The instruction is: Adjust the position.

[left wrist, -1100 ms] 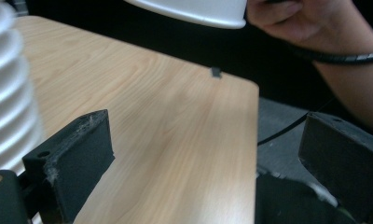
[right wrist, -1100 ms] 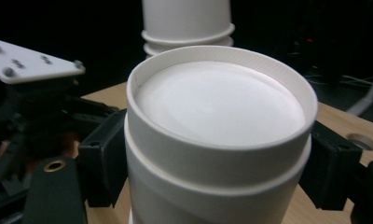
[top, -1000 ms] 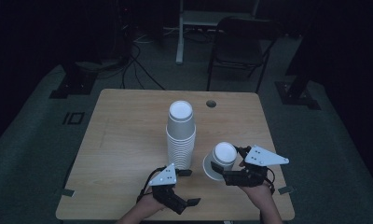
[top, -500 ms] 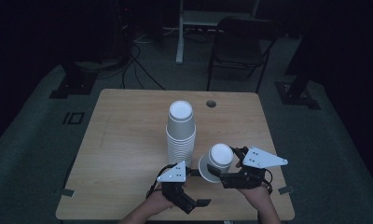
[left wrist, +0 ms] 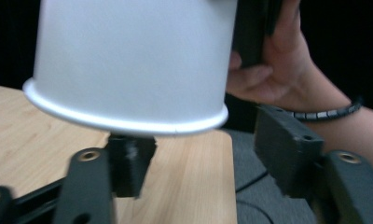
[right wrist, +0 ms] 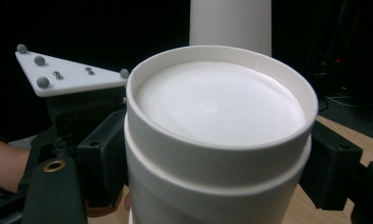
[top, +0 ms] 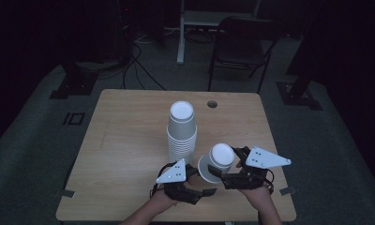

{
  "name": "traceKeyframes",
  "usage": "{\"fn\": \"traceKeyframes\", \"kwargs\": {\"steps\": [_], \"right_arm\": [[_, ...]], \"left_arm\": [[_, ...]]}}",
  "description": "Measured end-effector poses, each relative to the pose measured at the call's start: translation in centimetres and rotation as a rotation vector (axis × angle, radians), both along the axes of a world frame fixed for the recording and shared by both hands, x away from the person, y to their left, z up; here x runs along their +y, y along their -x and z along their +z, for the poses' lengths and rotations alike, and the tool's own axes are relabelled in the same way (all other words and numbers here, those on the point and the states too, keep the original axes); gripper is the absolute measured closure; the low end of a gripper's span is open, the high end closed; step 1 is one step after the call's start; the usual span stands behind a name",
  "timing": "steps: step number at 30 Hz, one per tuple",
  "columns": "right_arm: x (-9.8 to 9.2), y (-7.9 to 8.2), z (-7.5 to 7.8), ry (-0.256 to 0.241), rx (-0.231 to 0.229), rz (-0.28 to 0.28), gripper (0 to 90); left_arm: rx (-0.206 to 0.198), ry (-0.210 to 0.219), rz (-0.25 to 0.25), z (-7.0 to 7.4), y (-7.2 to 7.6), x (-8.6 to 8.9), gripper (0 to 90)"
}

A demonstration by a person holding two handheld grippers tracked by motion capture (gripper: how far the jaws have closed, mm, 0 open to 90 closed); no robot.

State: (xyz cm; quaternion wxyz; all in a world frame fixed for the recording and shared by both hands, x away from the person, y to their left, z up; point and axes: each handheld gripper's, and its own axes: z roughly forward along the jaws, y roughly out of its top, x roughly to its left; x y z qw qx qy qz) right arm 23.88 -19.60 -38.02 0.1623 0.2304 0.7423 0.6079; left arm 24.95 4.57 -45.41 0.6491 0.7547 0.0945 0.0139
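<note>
A tall stack of upturned white paper cups (top: pixel 182 133) stands mid-table; its top shows behind in the right gripper view (right wrist: pixel 231 23). My right gripper (top: pixel 228 166) is shut on a white cup (top: pixel 221 154), tilted with its base up and toward the stack. In the right gripper view that cup (right wrist: pixel 217 121) sits between the jaws, and a ridge suggests two nested cups. My left gripper (top: pixel 202 182) is open, its jaws aimed right at the cup's rim (left wrist: pixel 128 116). One left pad (left wrist: pixel 128 163) lies just under the rim, the other (left wrist: pixel 287 158) stands off to the side.
The wooden table (top: pixel 124 140) has a round cable hole (top: pixel 212 103) at its far edge. A dark chair (top: pixel 242 47) and stand bases sit on the floor beyond. The right hand with a bracelet (left wrist: pixel 324 112) is close behind the cup.
My left gripper has edged right, up to the held cup's rim. The right gripper and its cup shifted slightly left. The stack has not moved.
</note>
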Motion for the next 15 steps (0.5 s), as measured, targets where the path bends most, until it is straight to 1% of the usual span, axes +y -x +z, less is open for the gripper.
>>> {"fn": "traceKeyframes", "kwargs": {"steps": [1,2,3,4,5,6,8,9,11,12,15], "right_arm": [[-0.01,-0.01,-0.01,-0.002,0.0,0.004,21.4],[-0.01,-0.01,-0.01,-0.002,0.0,0.004,21.4],[-0.03,0.01,0.0,-0.006,0.001,0.006,21.4],[0.03,0.06,0.03,-0.003,-0.001,0.009,21.3],[0.01,0.09,0.08,-0.005,0.001,0.011,21.3],[0.01,0.11,0.12,-0.004,-0.001,0.012,21.4],[0.02,0.15,0.19,-0.007,-0.005,0.013,21.3],[0.01,0.18,0.23,-0.009,-0.006,0.016,21.4],[-0.03,0.19,0.3,-0.012,-0.009,0.017,21.4],[-0.03,0.23,0.34,-0.014,-0.012,0.015,21.4],[-0.11,0.29,0.38,-0.019,-0.017,0.016,21.3]], "left_arm": [[0.002,0.003,-0.005,0.06,-0.05,-0.01,44.3],[0.002,0.003,-0.005,0.06,-0.05,-0.01,46.7],[-0.002,0.008,-0.005,0.15,-0.05,-0.05,46.7],[0.003,0.014,-0.014,0.15,-0.07,-0.09,51.1],[0.007,0.018,-0.013,0.17,-0.08,-0.12,52.1],[0.019,0.021,-0.024,0.2,-0.11,-0.15,52.2],[0.016,0.025,-0.026,0.3,-0.02,-0.24,52.2],[0.025,0.032,-0.039,0.35,-0.05,-0.26,52.1],[0.02,0.036,-0.031,0.44,-0.04,-0.27,52.2],[0.034,0.045,-0.037,0.49,-0.11,-0.25,52.2],[0.067,0.081,-0.034,0.69,-0.3,-0.13,52.2]]}}
